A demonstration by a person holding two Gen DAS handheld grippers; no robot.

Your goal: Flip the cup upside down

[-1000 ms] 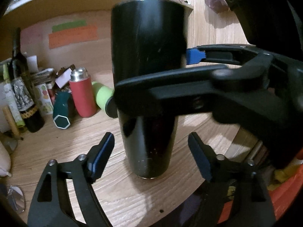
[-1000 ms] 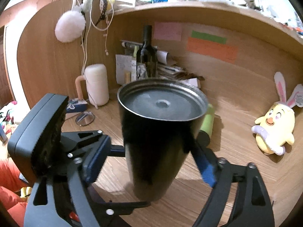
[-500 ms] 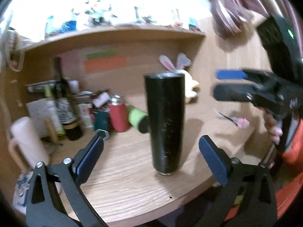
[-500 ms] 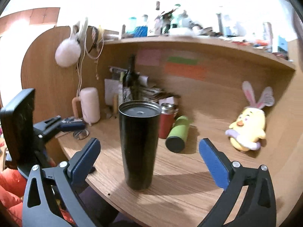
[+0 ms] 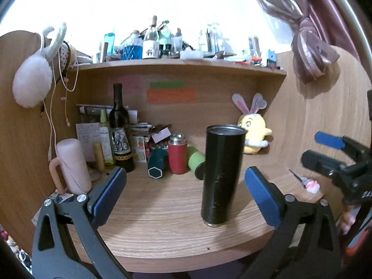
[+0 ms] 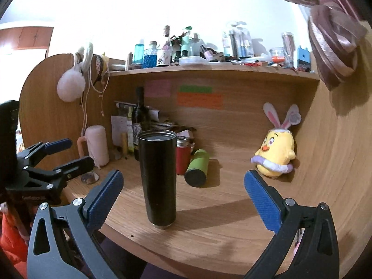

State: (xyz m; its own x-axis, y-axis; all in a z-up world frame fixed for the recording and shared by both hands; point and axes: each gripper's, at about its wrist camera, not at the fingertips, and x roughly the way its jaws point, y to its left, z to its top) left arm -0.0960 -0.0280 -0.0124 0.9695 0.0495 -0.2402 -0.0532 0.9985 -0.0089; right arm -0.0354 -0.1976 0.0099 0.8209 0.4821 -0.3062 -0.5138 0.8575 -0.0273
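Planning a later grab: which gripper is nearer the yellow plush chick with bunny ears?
Right. The yellow plush chick sits ahead-right of the right gripper; from the left gripper it looks smaller, beyond the tall black metal cup.

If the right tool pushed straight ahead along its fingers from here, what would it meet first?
Probably nothing near: the right tool is open, and the black cup stands left of its centre line. Next in line looks like the lying green bottle, though depth is unclear.

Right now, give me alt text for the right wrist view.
A tall black cup stands alone on a wooden desk, between the open right gripper fingers, untouched. Behind it are a red flask, a green bottle on its side and a yellow plush chick.
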